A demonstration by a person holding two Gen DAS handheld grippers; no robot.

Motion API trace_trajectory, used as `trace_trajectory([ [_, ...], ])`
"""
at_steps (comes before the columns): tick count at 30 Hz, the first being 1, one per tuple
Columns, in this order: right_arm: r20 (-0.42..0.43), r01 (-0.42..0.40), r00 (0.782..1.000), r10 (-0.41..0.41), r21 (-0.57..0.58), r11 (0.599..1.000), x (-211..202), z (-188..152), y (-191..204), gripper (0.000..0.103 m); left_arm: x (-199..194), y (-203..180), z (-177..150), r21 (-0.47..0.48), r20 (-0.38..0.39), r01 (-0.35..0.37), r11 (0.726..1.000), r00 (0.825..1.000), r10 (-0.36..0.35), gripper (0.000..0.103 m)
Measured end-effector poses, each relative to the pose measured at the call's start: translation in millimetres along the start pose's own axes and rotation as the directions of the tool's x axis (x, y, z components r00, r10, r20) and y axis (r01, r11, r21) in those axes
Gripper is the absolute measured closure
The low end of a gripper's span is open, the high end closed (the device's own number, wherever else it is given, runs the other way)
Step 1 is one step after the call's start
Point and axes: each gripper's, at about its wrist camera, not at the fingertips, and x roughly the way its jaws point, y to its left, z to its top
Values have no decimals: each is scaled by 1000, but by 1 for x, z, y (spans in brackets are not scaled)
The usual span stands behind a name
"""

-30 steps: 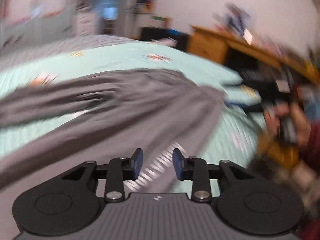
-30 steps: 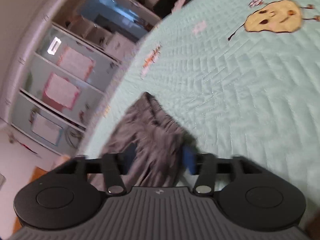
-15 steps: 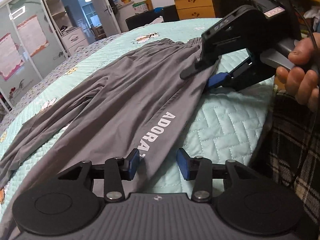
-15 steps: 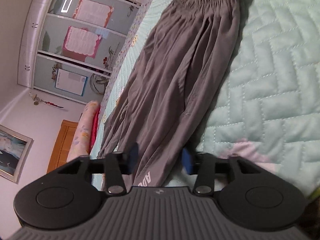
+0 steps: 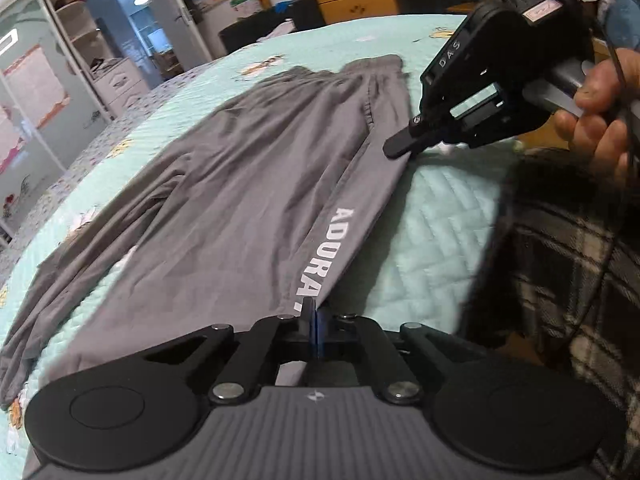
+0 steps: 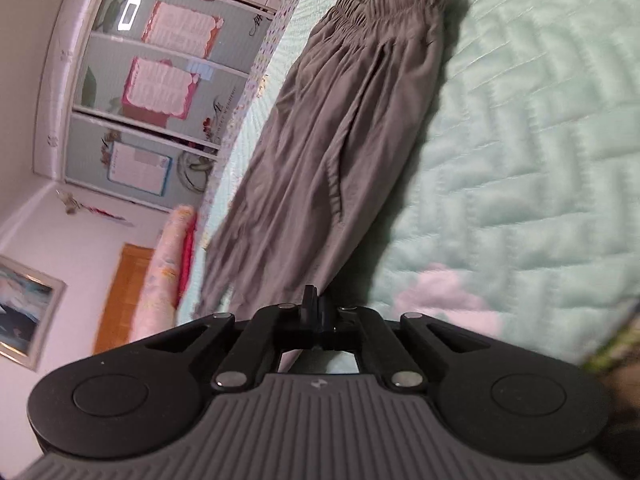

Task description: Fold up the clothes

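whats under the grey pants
The grey pants lie on a mint quilted bedspread, which shows around them. Whatever sits directly beneath the fabric is covered.

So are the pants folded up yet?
Not yet. The pants lie spread long on the bed, waistband far, both grippers pinching their near edge.

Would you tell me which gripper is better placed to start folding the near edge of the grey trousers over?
Left, marginally. The left gripper is shut on the grey trousers at the printed edge; the right gripper pinches that edge nearer the waistband.
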Motion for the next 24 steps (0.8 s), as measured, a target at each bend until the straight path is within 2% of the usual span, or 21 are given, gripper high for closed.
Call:
trace_trajectory([
  [2,-4,9,1000,-9,3,1000,-5,-2,-6,103,3,-8,-3,43,-7,-10,999,1000,10,103],
  [8,8,32,999,-31,-29,999,-11,-3,-8,103,5,10,-5,-92,29,115,989,993,-113,102],
  [12,-1,39,999,-39,-22,999,-17,1,-12,103,2,10,-10,-114,33,101,988,995,-98,98],
  [13,5,47,999,-47,-20,999,-20,2,-13,103,-2,16,-13,-140,39,106,984,994,-102,94],
  [14,15,63,998,-62,-22,998,-24,3,-13,103,-5,22,-15,-166,45,111,980,993,-105,85],
  [16,53,110,993,-108,-36,993,-35,5,-10,103,-26,40,-28,-268,92,117,956,991,-96,76],
  [17,85,143,987,-138,-47,989,-42,5,-6,103,-37,56,-38,-348,125,124,929,988,-86,75],
  [18,124,176,978,-166,-78,981,-47,6,0,99,-49,72,-49,-426,158,134,895,985,-72,75],
  [19,169,212,967,-191,-119,970,-52,6,8,98,-59,92,-62,-515,180,123,848,983,-34,74],
  [20,204,233,959,-197,-166,958,-54,6,18,98,-67,111,-79,-601,169,68,796,985,44,73],
  [21,234,244,953,-192,-218,945,-54,6,29,98,-74,131,-96,-681,149,14,732,981,121,72],
  [23,228,225,961,-158,-311,923,-39,4,48,92,-80,168,-133,-798,0,-153,583,967,255,74],
  [24,216,210,967,-138,-355,911,-30,3,58,82,-83,179,-152,-822,-86,-234,520,952,293,75],
])
